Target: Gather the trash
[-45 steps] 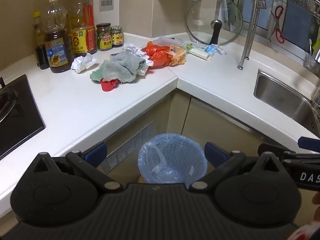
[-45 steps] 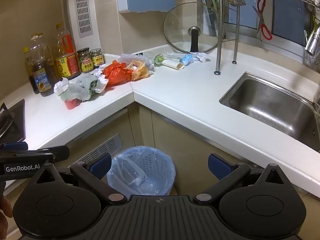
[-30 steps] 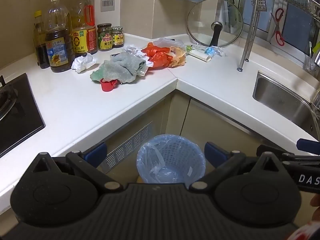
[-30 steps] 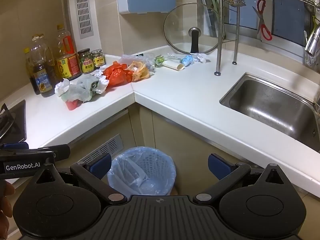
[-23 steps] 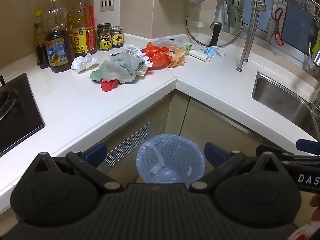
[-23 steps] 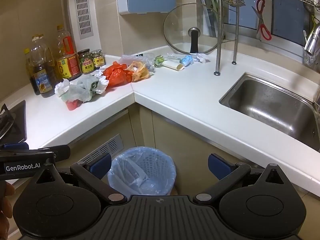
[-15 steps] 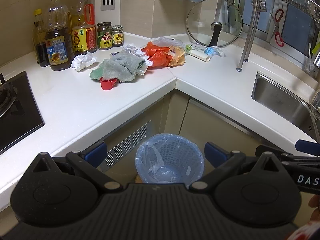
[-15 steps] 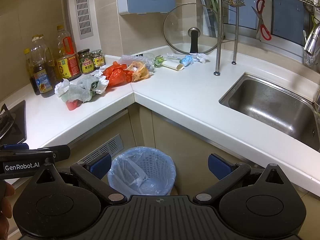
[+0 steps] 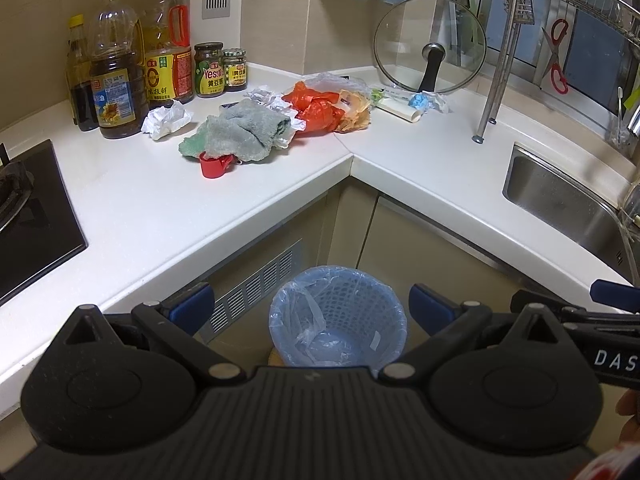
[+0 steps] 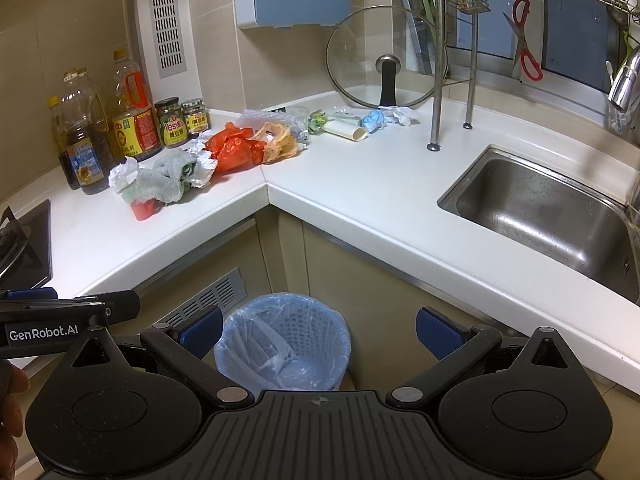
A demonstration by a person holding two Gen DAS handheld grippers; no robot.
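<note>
- White countertop wraps an inner corner; the trash sits in a loose row along the back, well apart from both grippers.
- Left gripper has its jaws spread wide and holds nothing; right gripper likewise, wide and empty.
- Both hover low in front of the cabinets, above the bin, a blue basket with a clear liner that looks nearly empty.
- Step judged: the very start, nothing picked up yet.
- Trash pile: crumpled paper, grey rag draped over a red cup, orange bag, yellow wrapper, white tube, blue wad.
- Next move likely calls for a reach up and forward to a near piece, jaws closing on soft, crushable stuff.
- Room: oil bottles and jars on the left, stove at the far left, glass lid leaning on the wall, sink on the right, scissors hung by the window.
</note>
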